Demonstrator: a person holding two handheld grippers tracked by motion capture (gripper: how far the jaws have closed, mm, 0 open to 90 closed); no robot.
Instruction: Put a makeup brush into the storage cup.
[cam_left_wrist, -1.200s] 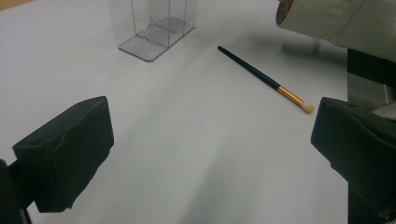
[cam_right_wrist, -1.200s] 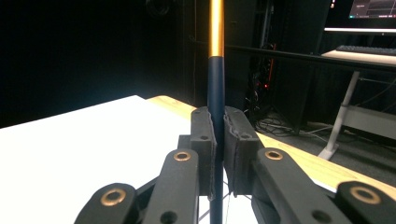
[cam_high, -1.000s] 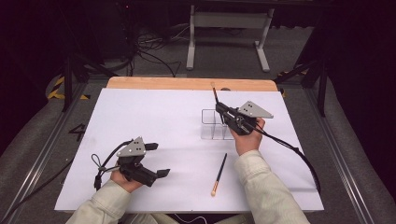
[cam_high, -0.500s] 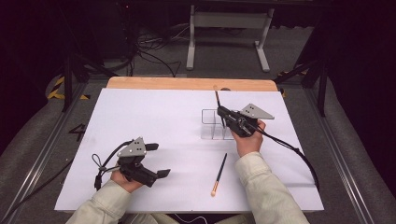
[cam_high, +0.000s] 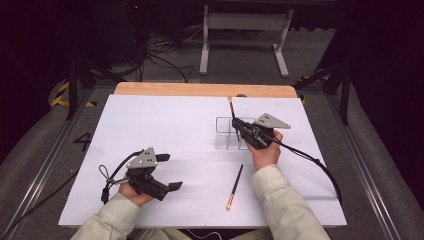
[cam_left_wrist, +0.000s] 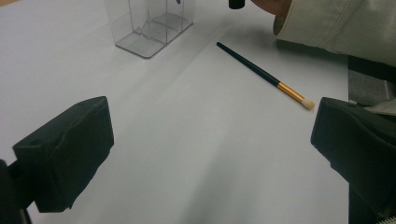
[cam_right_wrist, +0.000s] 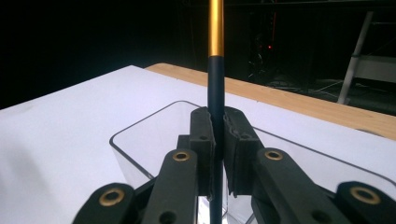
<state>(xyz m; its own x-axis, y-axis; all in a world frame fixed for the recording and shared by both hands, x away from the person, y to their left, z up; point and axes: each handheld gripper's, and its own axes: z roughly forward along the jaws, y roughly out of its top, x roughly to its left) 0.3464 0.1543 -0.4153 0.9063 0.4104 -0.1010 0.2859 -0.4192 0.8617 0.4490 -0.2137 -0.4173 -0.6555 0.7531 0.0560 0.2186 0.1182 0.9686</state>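
White sheet covers the table (cam_high: 165, 125). Right gripper (cam_high: 239, 126) clamps a black makeup brush (cam_right_wrist: 215, 93) upright over the clear organizer (cam_high: 223, 141) — second brush (cam_high: 234, 186) lies flat nearby. Left gripper (cam_high: 172, 184) rests wide, holding nothing.

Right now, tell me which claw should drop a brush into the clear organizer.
The right claw. It already grips a brush upright over the clear organizer. The left claw rests open, far from it.

Black brush (cam_right_wrist: 215, 93), gold band
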